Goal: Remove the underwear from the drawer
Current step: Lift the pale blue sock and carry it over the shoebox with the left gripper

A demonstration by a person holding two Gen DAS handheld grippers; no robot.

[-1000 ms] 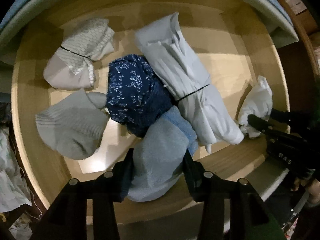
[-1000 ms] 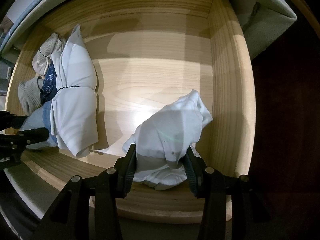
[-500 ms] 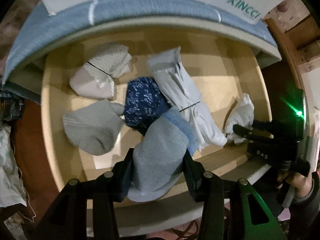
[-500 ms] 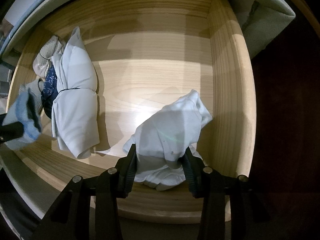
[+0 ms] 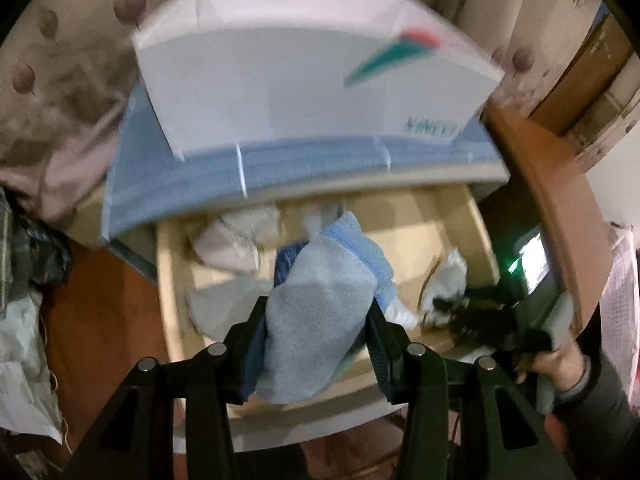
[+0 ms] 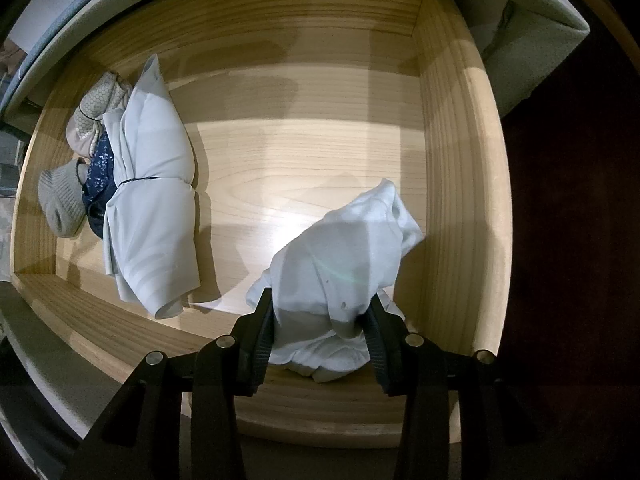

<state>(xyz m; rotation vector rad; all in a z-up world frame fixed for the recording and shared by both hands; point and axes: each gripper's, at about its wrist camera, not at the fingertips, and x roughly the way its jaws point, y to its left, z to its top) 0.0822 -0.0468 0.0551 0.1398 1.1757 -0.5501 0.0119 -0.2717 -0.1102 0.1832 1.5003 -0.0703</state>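
Observation:
My left gripper (image 5: 318,322) is shut on a light blue-grey piece of underwear (image 5: 320,300) and holds it high above the open wooden drawer (image 5: 172,304). My right gripper (image 6: 320,330) is shut on a white piece of underwear (image 6: 340,264) that rests at the drawer's front right corner (image 6: 452,240). The right gripper also shows in the left wrist view (image 5: 452,308), low in the drawer with the white piece (image 5: 444,280).
In the drawer's left part lie a long pale bundle tied with a black band (image 6: 148,200), a navy patterned piece (image 6: 100,172), a grey sock-like piece (image 6: 60,200) and a beige tied bundle (image 6: 92,120). A white box (image 5: 312,80) sits on the blue-edged top above the drawer.
My left gripper has lifted the blue-grey underwear up and back, out of the drawer. The right gripper has stayed in place on the white piece.

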